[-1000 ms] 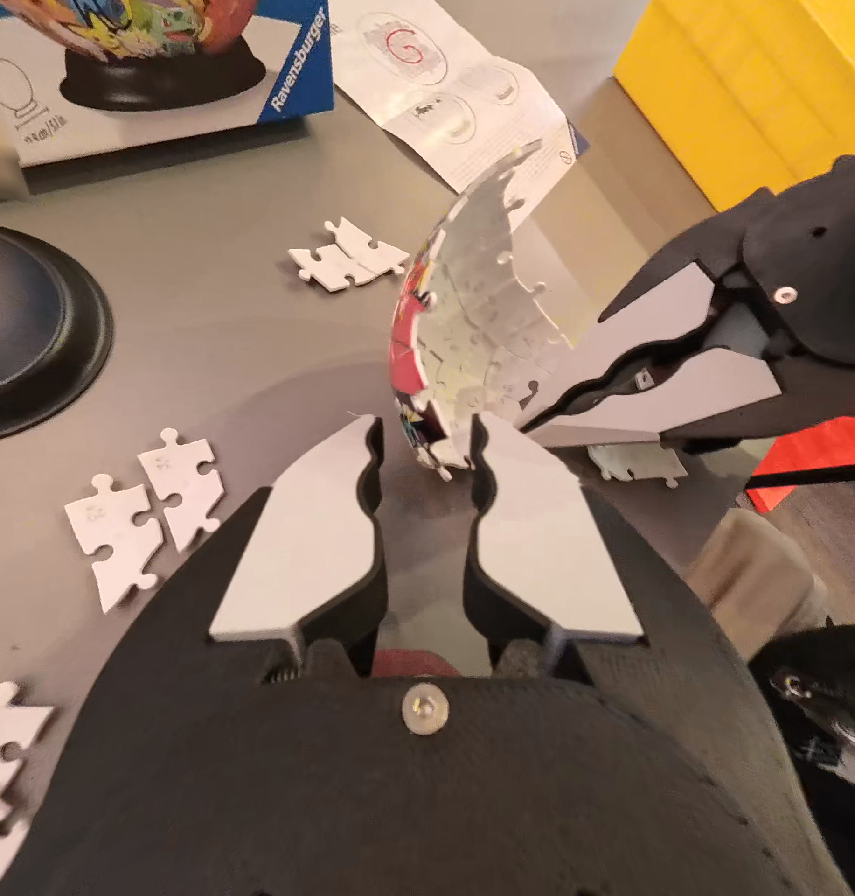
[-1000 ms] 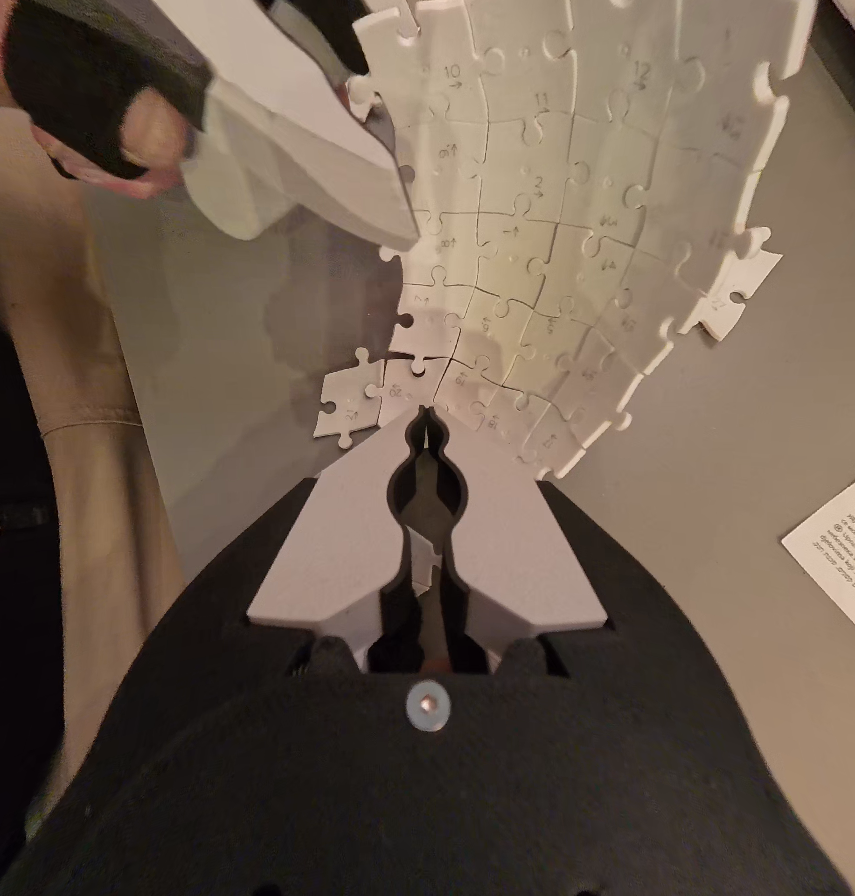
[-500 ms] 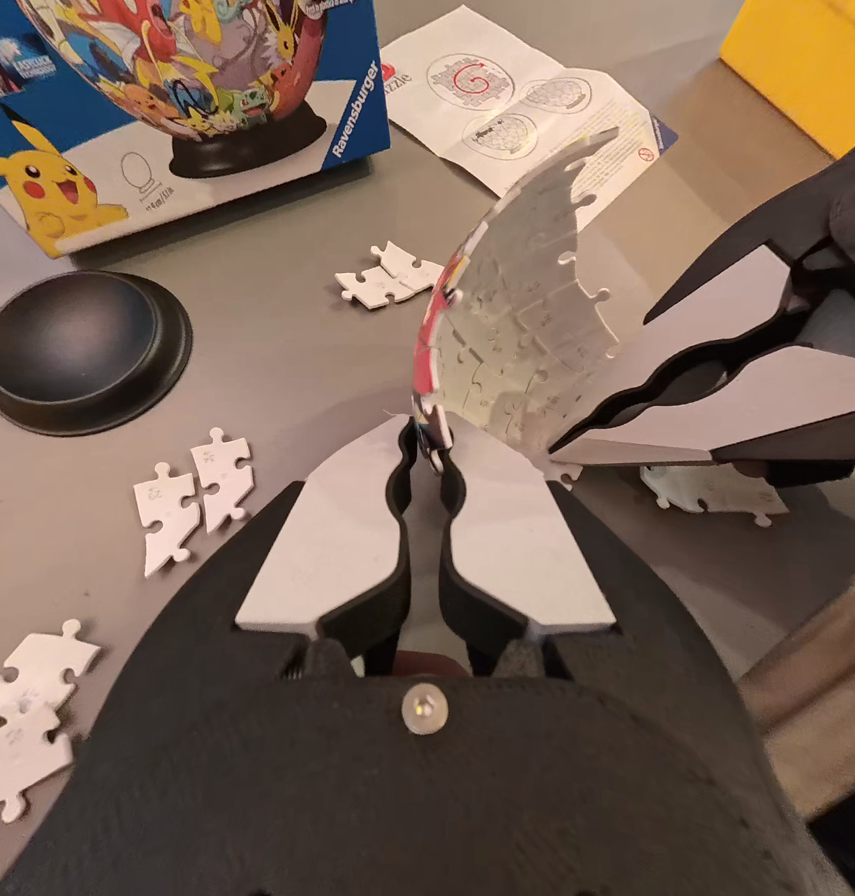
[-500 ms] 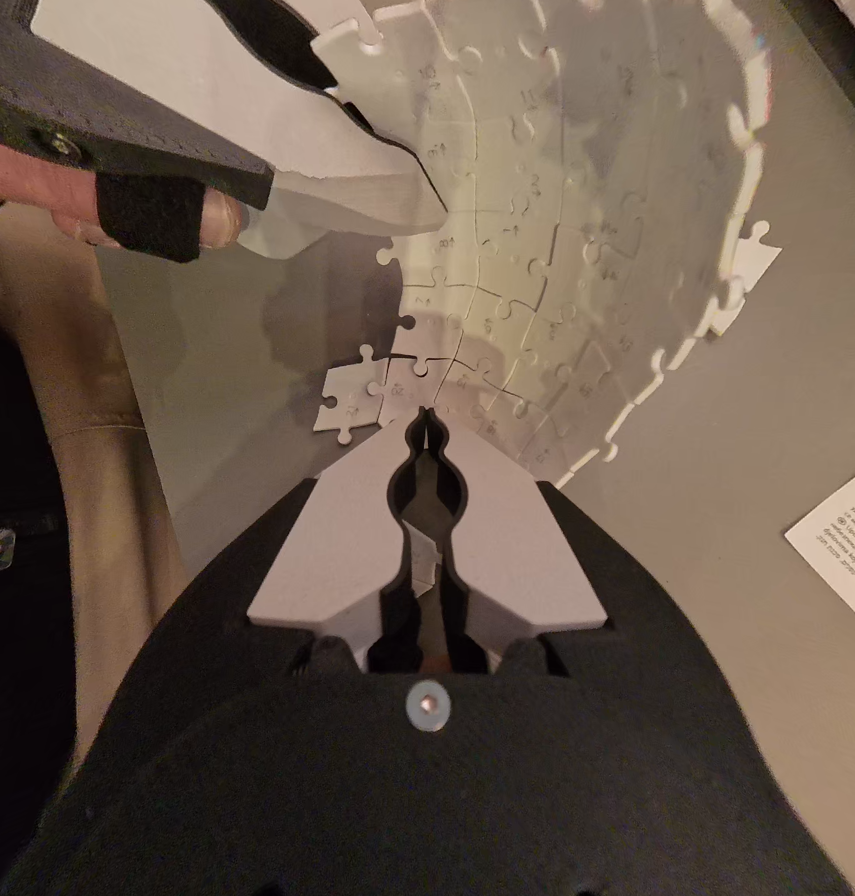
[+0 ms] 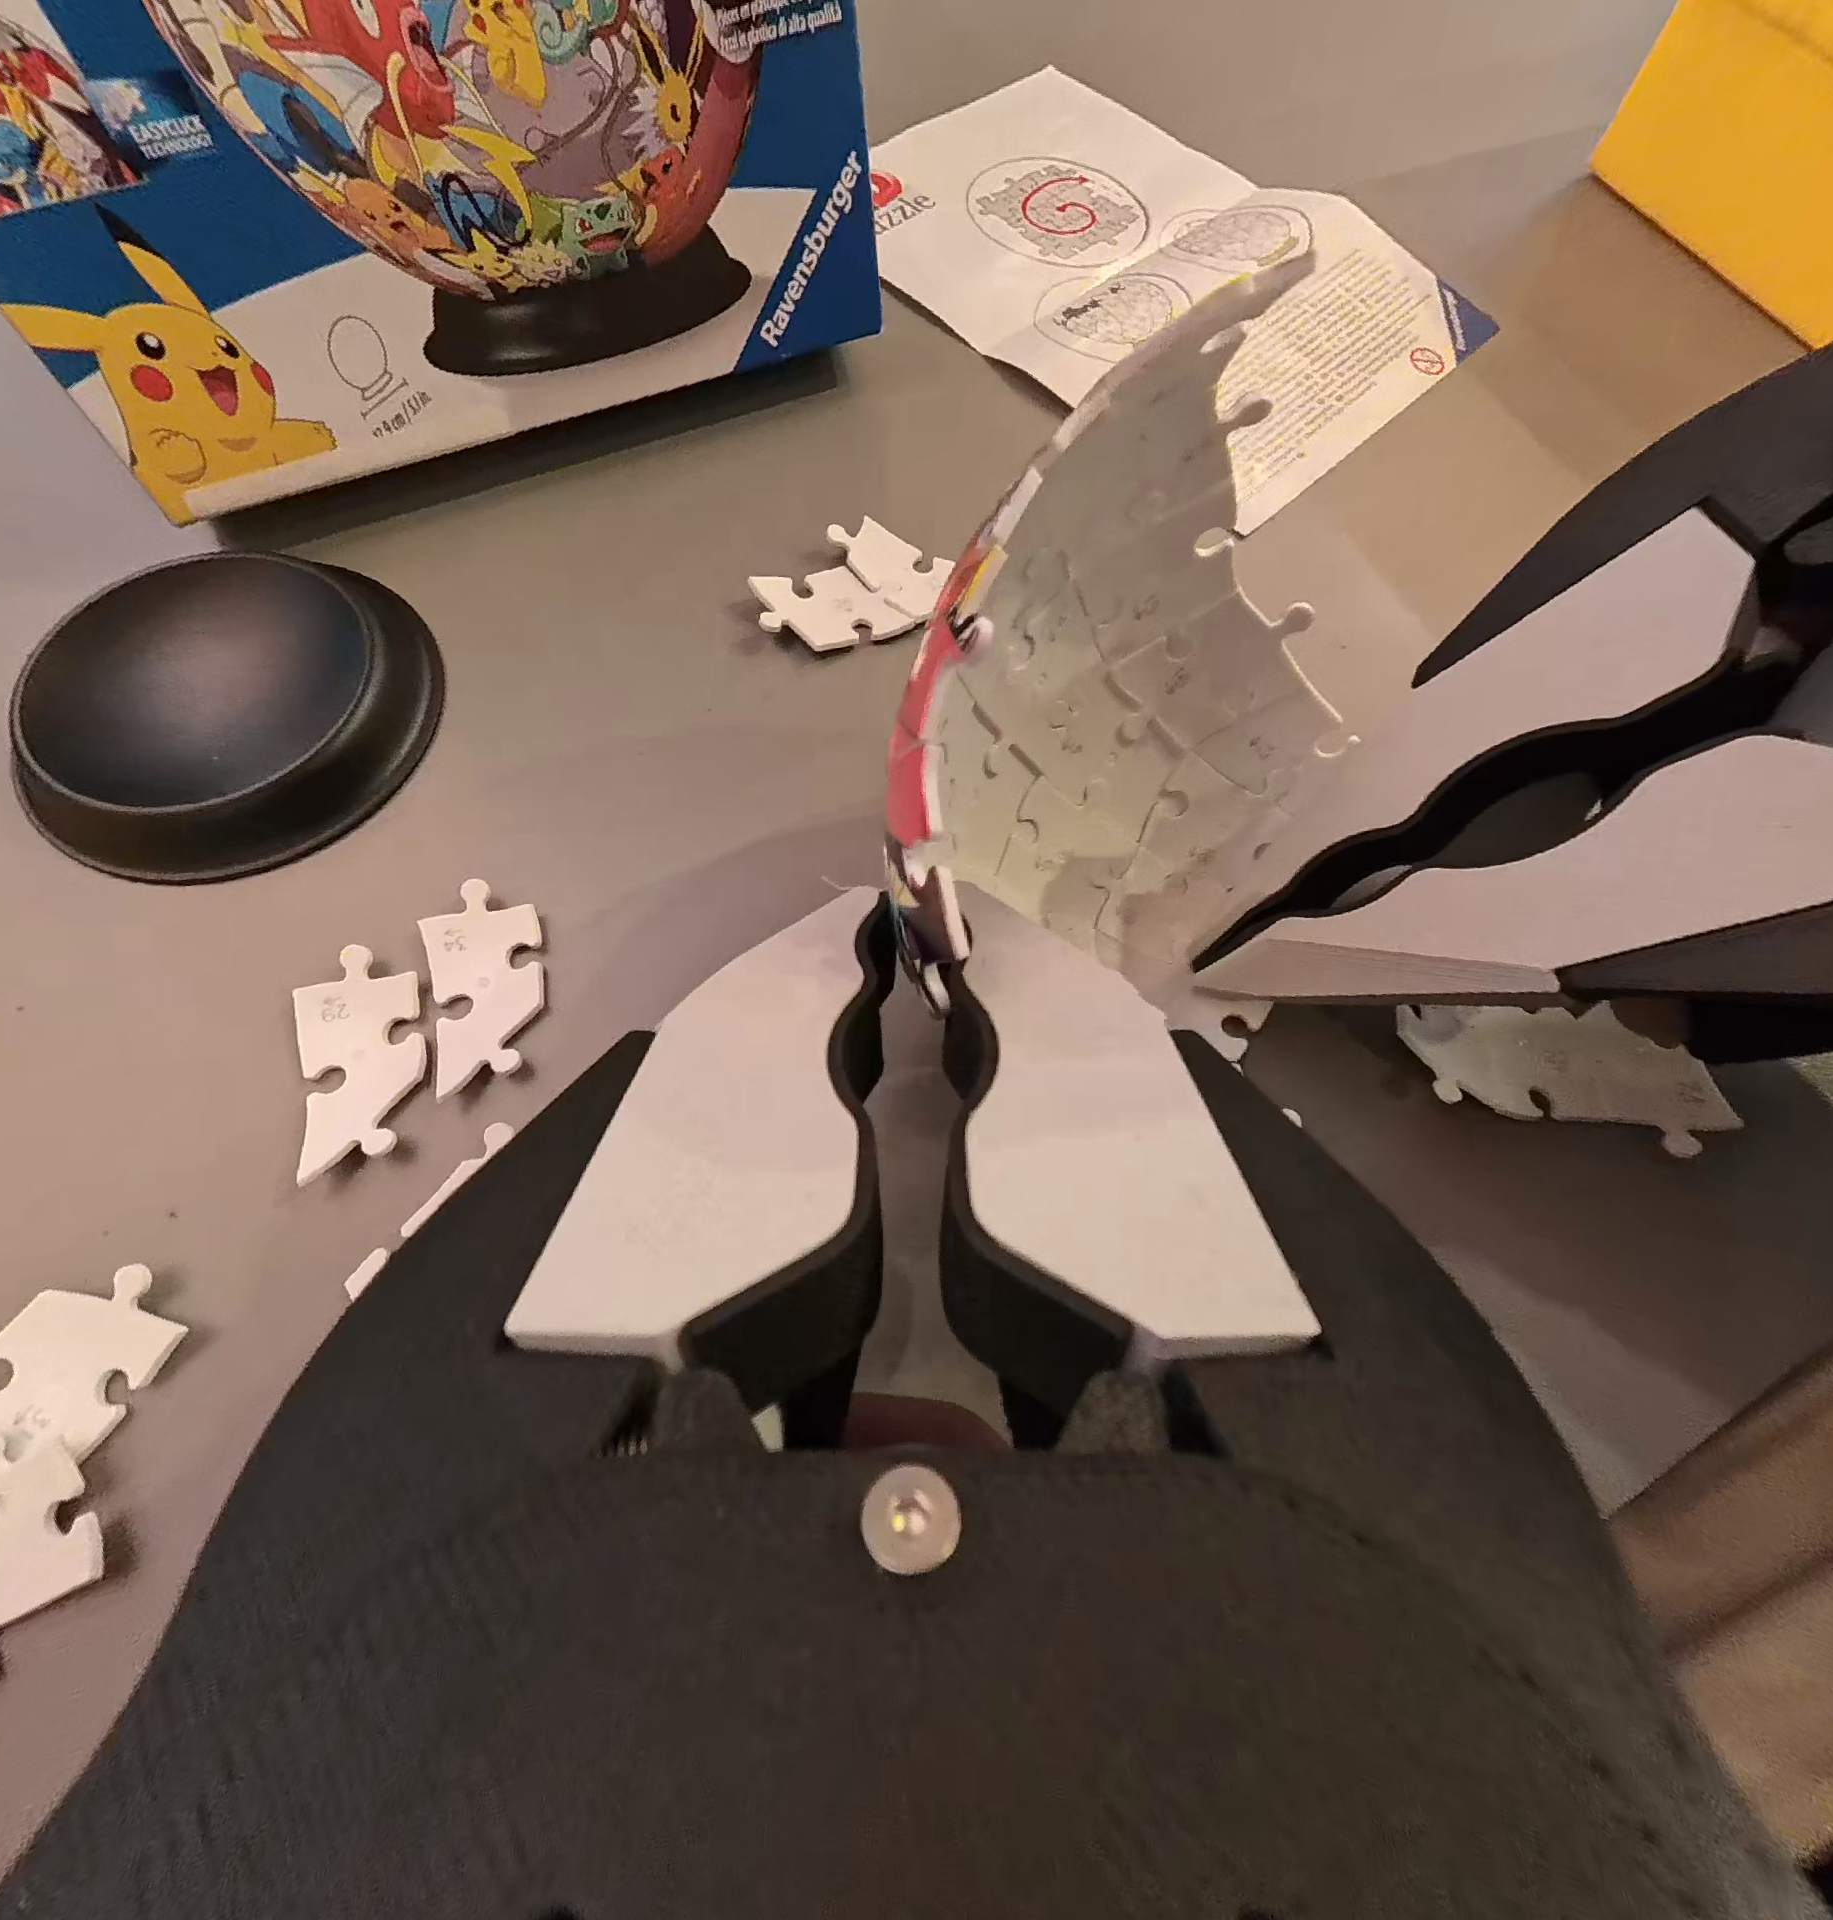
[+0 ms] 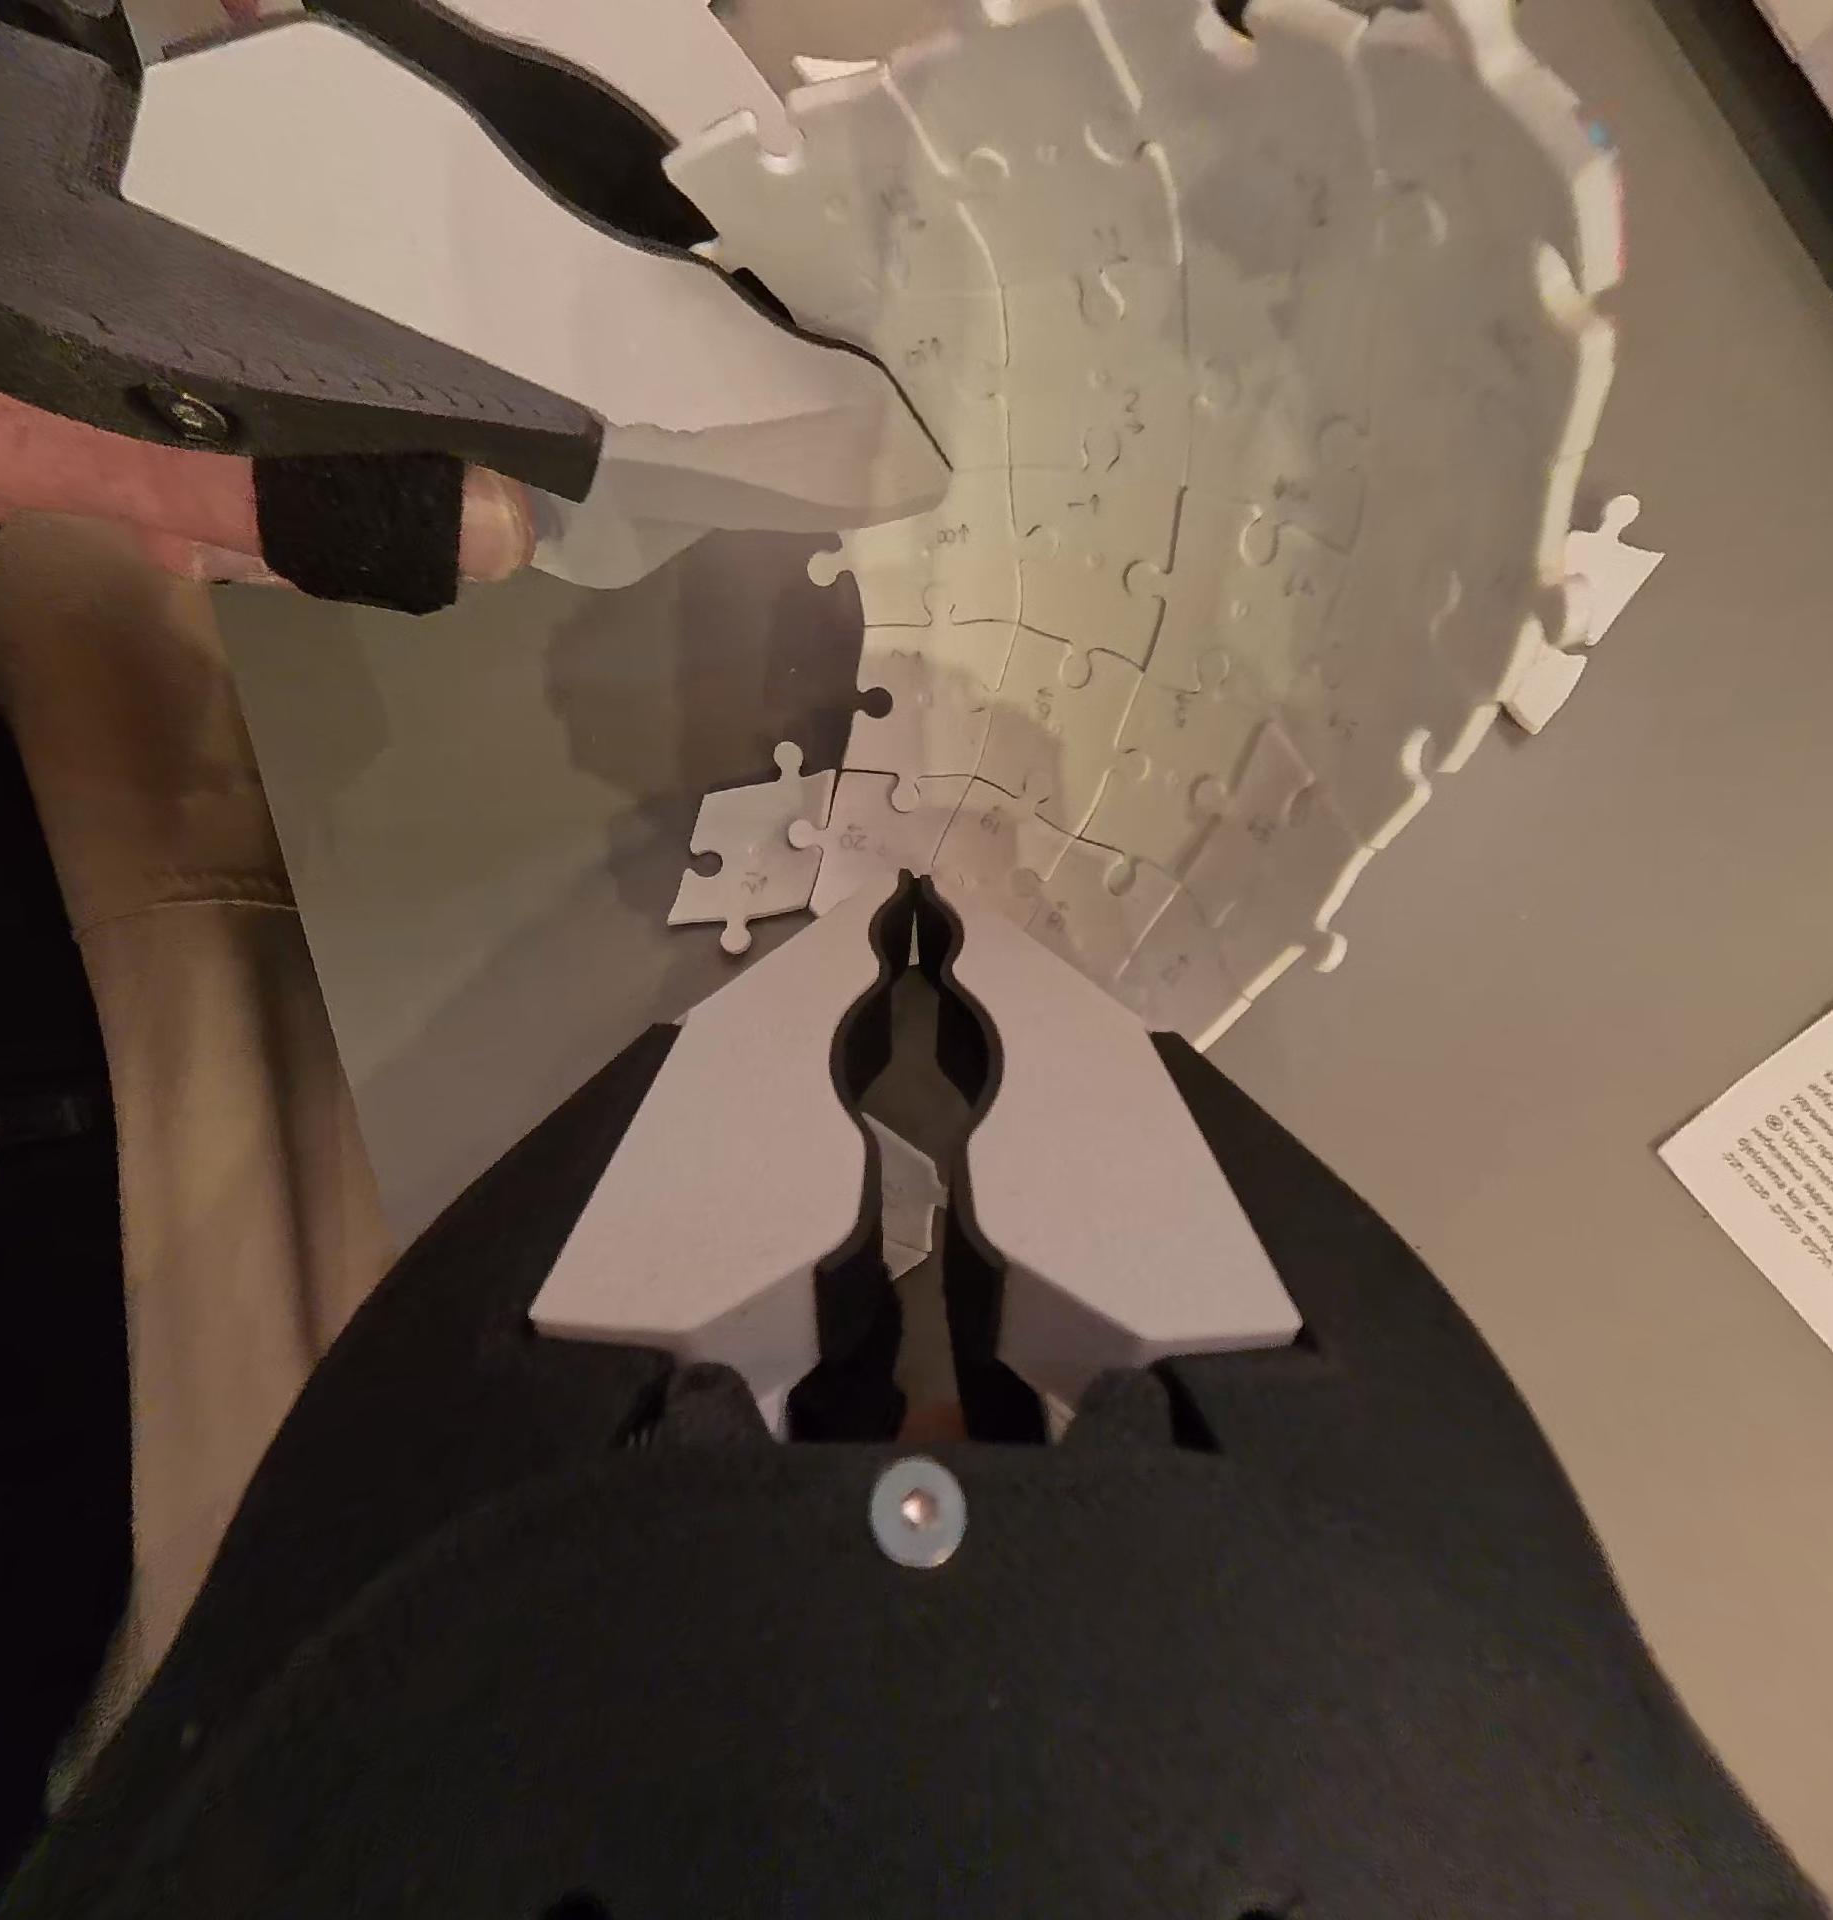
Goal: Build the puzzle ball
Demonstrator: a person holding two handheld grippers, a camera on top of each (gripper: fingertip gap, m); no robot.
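Note:
The part-built puzzle ball is a curved shell (image 5: 1099, 727), white inside and printed outside, standing on edge on the grey table (image 5: 631, 748). My left gripper (image 5: 922, 951) is shut on its lower rim. My right gripper (image 5: 1203, 961) comes in from the right and is shut on the rim next to it. The right wrist view looks into the shell's white inside (image 6: 1151, 520). There my right gripper (image 6: 917, 881) pinches the near edge, and my left gripper (image 6: 860, 358) grips the rim at upper left.
A black round stand (image 5: 226, 717) sits at the left, with the puzzle box (image 5: 424, 229) behind it. A paper leaflet (image 5: 1151, 229) and a yellow box (image 5: 1743, 156) lie at the back. Loose white pieces lie at the back (image 5: 850, 592), left (image 5: 413, 1018) and right (image 5: 1566, 1070).
My left gripper's jaws have closed from open onto the shell's lower rim. The shell has tipped slightly, and the left camera now sees more of the table. My right gripper stays shut.

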